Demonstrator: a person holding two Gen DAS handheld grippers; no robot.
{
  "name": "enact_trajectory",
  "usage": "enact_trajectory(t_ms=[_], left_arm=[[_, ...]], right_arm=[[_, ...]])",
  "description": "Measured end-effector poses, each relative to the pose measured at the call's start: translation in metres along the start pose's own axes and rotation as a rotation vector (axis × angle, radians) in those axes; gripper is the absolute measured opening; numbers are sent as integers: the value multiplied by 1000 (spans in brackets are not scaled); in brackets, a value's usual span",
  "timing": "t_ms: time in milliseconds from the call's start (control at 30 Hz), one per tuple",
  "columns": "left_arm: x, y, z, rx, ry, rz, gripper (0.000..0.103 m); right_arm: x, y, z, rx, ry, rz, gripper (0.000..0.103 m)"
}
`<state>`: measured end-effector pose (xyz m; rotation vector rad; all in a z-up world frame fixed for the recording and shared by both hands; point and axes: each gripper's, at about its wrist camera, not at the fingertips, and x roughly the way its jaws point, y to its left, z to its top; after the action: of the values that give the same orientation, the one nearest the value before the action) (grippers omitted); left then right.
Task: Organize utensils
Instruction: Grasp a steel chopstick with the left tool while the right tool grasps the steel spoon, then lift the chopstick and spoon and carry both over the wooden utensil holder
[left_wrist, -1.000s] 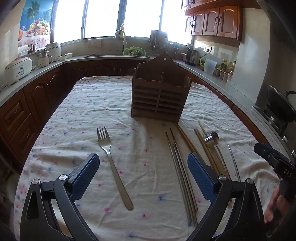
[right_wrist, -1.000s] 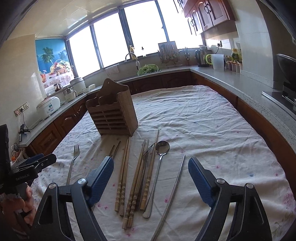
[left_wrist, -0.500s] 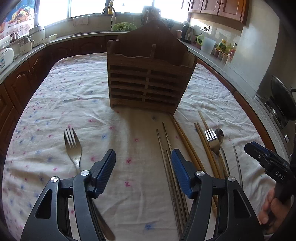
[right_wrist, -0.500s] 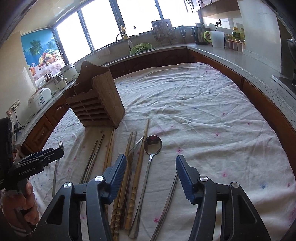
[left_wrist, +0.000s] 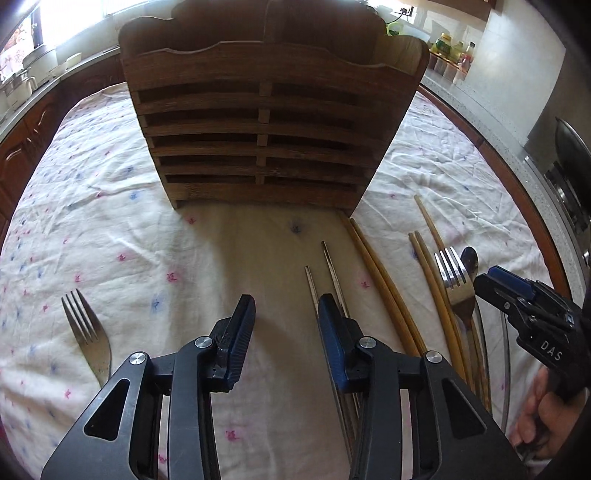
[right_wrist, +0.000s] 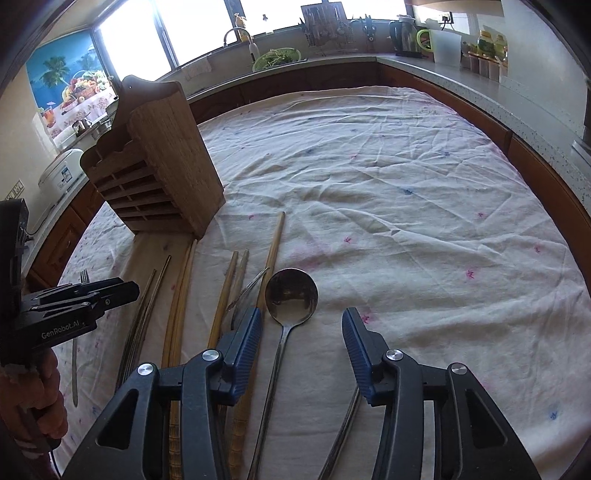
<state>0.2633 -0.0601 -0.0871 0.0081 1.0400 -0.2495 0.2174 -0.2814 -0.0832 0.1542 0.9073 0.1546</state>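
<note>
Both grippers have closed in low over the cloth since a second ago, and both gaps have narrowed. Right gripper (right_wrist: 301, 325): jaws apart, empty, straddling the handle of the spoon (right_wrist: 291, 295); bowl lies just beyond the fingertips, handle runs near-to-far straight back under the gripper, roughly centred in the gap. Long axis in line with the fingers, so a close here would pinch across the handle. Judged the nearer tool for the spoon.

Left gripper (left_wrist: 286, 314): jaws apart, holding nothing, over bare cloth; its right finger sits above the metal chopsticks (left_wrist: 325, 273), which also lie near-to-far. Whether that finger touches them is unclear from this view.

Left of it, well apart, a lone fork (left_wrist: 86, 332). Right: wooden chopsticks (left_wrist: 384, 280), then a second fork (left_wrist: 452, 277) resting on the pile.

Far: wooden utensil holder (left_wrist: 266, 129), upright, apparently no utensils in it yet, directly ahead of the left gripper.
</note>
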Motion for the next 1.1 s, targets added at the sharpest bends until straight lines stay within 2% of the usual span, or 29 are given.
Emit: enact_trajectory(t_ms=[267,333,400,467,600,867,1100], left_arm=[[11,-19,9,96,5,26,33],[12,-26,7,147,-11,43,26],[13,-31,5,179,-22,36,16],[13,-32,5,192,-25,32,8],[10,-25,5,171,-21,6,5],[-22,-14,-1,137,-78,-45,4],[-78,-3,-6,125,-184,-76,4]], right_arm=[[14,-4,11,-2,16,37,45],[16,-2,12,-19,12,20,33],[17,-2,12,-26,8,12,14],[16,-3,12,-19,8,24,10],[10,-8,12,5,-9,50,2],[-16,-4,12,-5,-53,62,2],[-50,2,15,-18,-123,58,3]])
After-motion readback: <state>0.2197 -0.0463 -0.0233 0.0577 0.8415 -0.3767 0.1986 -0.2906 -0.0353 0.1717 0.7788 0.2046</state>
